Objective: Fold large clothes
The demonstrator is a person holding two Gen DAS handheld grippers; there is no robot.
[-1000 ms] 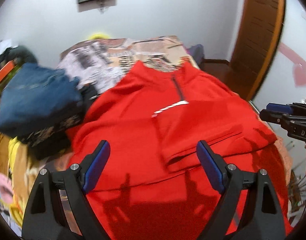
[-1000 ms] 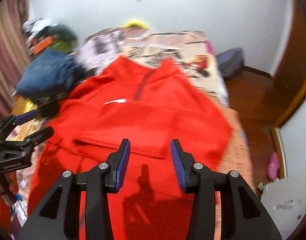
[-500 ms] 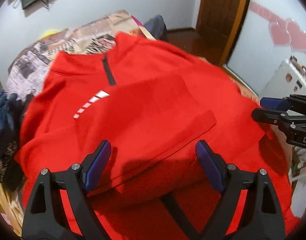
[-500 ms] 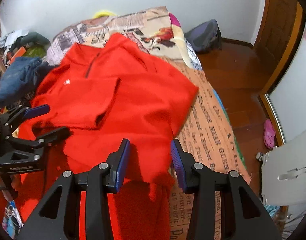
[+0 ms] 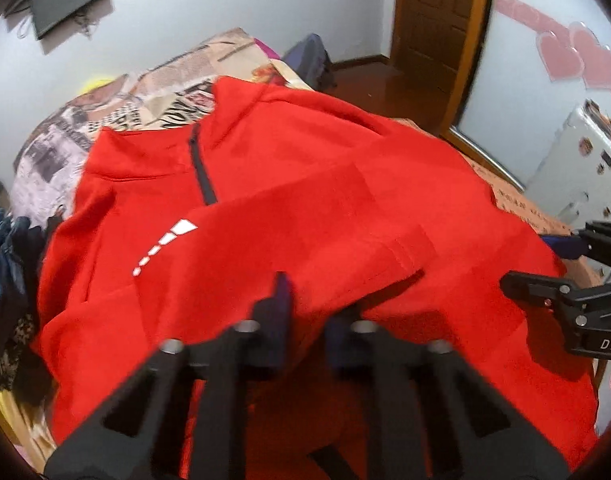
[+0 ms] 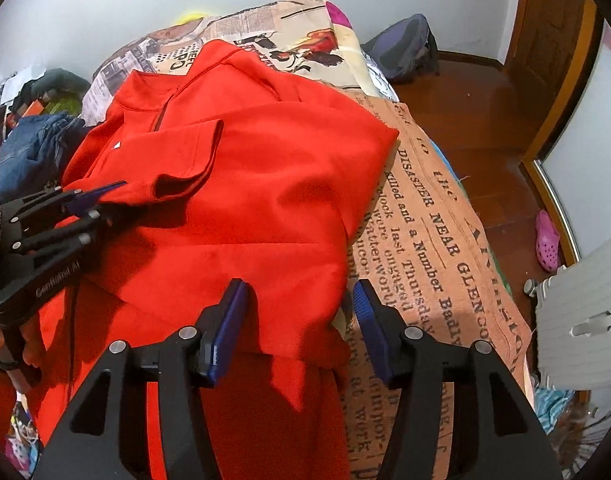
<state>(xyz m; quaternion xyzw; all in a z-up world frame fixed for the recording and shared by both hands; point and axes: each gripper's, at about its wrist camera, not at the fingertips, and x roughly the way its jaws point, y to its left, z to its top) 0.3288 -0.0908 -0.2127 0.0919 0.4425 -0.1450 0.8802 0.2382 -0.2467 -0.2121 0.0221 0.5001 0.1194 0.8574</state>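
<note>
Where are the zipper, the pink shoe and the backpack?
zipper [image 5: 201,174], left wrist view, middle of its dark strip.
pink shoe [image 6: 547,246], right wrist view, its top.
backpack [image 6: 405,50], right wrist view, its front.

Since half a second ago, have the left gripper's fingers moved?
Yes. The left gripper has narrowed its fingers from wide apart to nearly together over the red pullover, near its folded sleeve cuff.

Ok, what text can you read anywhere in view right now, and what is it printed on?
"DISASTER NEAR GLEN CO", cut off: newsprint bedsheet, headline beside the red top.
"Killed and a Number Badly": same bedsheet, line below.
"DAS", cut off: right gripper body.
Left gripper body: white label, too blurred.
Sheet's smaller print near the collar: unreadable.
</note>
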